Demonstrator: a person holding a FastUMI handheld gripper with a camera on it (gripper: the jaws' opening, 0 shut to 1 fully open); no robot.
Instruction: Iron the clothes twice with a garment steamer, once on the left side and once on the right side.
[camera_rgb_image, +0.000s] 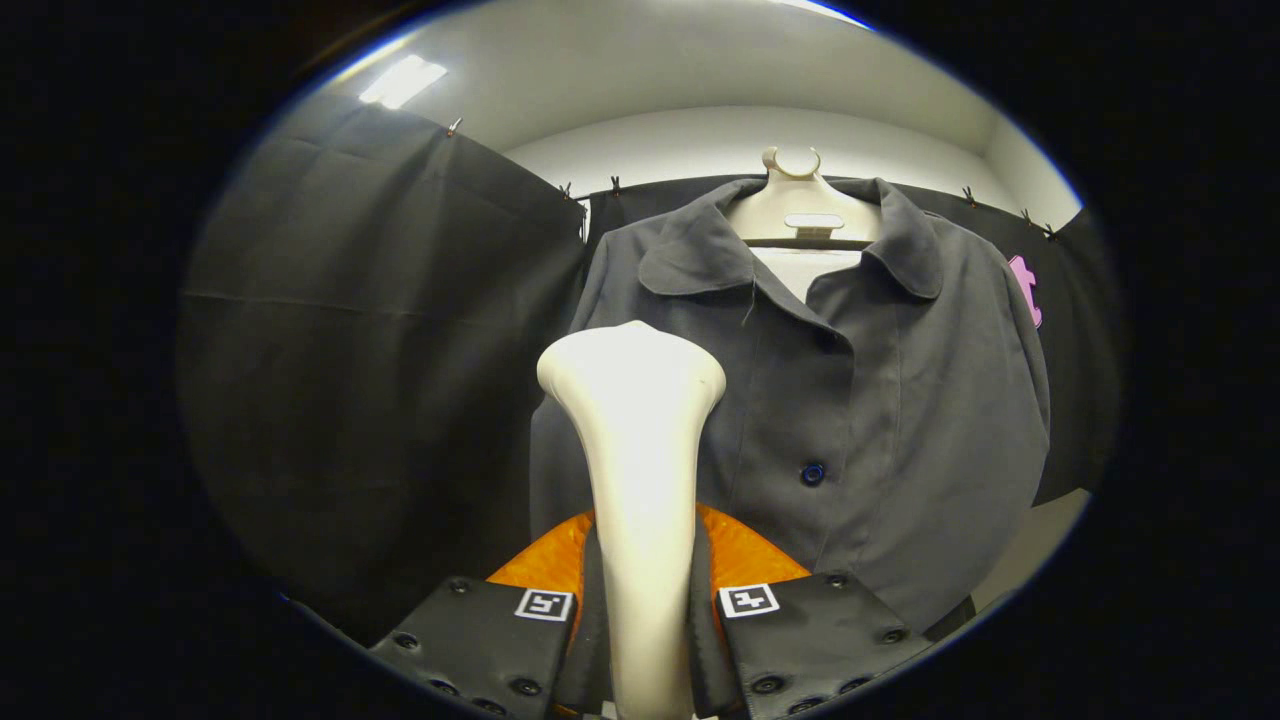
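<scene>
Your gripper (645, 610) is clenched on the garment steamer (638, 480), both fingers pressing its handle so the head stands upright. Just beyond, the grey shirt (880, 400) hangs flat on its hanger (795, 200); the head fronts its left panel, likely for that side's pass.

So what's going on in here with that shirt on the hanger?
A handheld set of tongs is shut on the white garment steamer, both fingers pressed against its handle. The steamer's head points up in front of a dark grey button-up shirt that hangs on a pale hanger against the black cloth wall. The head sits by the shirt's side nearest that open stretch of cloth; whether it touches the fabric cannot be told.
</scene>
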